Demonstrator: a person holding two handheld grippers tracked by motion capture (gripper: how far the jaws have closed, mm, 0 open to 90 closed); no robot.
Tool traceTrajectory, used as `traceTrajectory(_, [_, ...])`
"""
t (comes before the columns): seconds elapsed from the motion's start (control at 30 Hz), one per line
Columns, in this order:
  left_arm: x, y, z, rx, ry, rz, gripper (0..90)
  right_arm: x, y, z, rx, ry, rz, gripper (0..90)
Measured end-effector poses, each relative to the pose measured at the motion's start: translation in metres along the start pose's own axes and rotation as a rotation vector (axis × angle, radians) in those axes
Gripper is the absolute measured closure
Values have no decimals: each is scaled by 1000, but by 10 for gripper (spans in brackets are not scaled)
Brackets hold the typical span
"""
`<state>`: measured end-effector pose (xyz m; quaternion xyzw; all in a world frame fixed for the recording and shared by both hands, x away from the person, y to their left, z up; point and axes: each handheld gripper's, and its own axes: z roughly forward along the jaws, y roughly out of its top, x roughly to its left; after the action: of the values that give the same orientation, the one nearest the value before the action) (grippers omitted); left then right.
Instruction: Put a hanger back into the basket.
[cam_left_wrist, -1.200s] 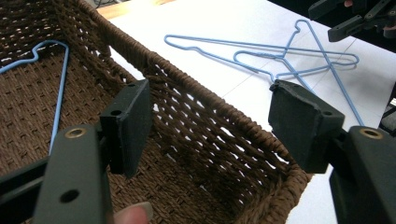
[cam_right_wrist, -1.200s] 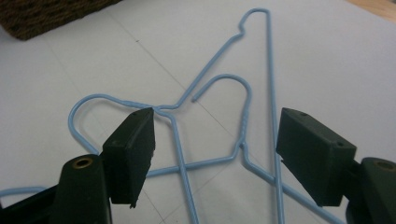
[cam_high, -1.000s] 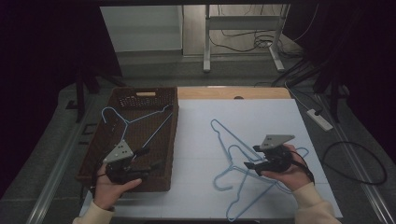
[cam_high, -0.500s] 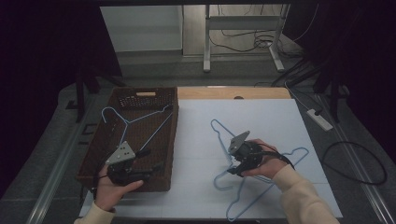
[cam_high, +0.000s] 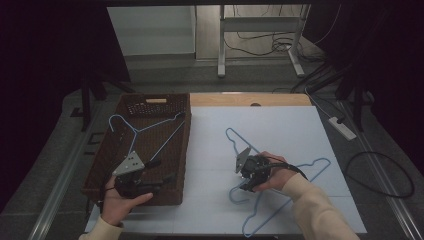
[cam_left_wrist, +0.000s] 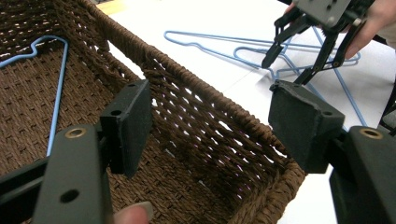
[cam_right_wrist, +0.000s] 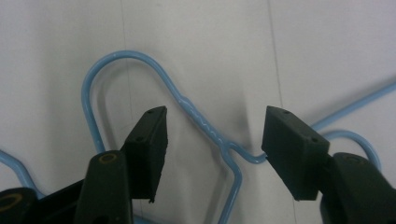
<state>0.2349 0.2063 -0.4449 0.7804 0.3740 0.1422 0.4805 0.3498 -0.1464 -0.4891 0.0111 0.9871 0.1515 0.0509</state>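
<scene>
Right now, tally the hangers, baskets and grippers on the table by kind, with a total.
Hangers: 3, one in the basket, two on the table
Basket: 1
Grippers: 2, left and right
Total: 6

light-blue coated wire hangers (cam_right_wrist: 205, 126): glossy, smooth. dark-brown woven wicker basket (cam_left_wrist: 196, 93): rough, matt. white tabletop (cam_high: 280, 130): smooth, matt.

Legible text: none.
Brown woven wicker basket (cam_high: 150, 107): unmarked.
Light-blue wire hangers (cam_right_wrist: 205, 126): unmarked.
White table sheet (cam_high: 280, 130): unmarked.
</scene>
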Motion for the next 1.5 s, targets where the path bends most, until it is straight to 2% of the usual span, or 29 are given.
traceTrajectory(0.2, [0,0,0,1,0,4,311,-1,6,9,45,38,-55,538])
traceTrajectory(0.43, [0,0,-1,0,-1,4,312,-6,7,11,55,105,-70,688])
traceTrajectory(0.53, [0,0,-1,0,-1,5,312,-6,8,11,53,104,-99,728])
traceTrajectory(0.63, [0,1,-1,-2,0,5,312,-4,10,11,62,100,-120,815])
traceTrajectory(0.73, [0,1,-1,-2,1,6,312,-3,10,10,72,60,-138,853])
traceTrajectory(0.83, [0,1,-2,-5,3,7,312,-6,9,8,69,44,-95,857])
traceTrajectory(0.9, [0,1,-3,-8,5,6,312,-7,8,5,62,25,-83,860])
traceTrajectory(0.93, [0,1,-3,-9,5,6,313,-8,7,2,61,3,-67,861])
traceTrajectory(1.07, [0,1,-3,-10,5,7,314,-12,6,-8,26,-21,5,862])
traceTrajectory(1.23, [-2,2,-4,-15,6,8,314,-15,1,-27,-47,-32,112,863])
traceTrajectory(1.33, [-3,3,-4,-18,4,9,315,-16,-1,-37,-88,-34,155,863])
traceTrajectory(1.5, [-4,4,-4,-18,3,14,315,-18,-7,-56,-188,-54,255,864])
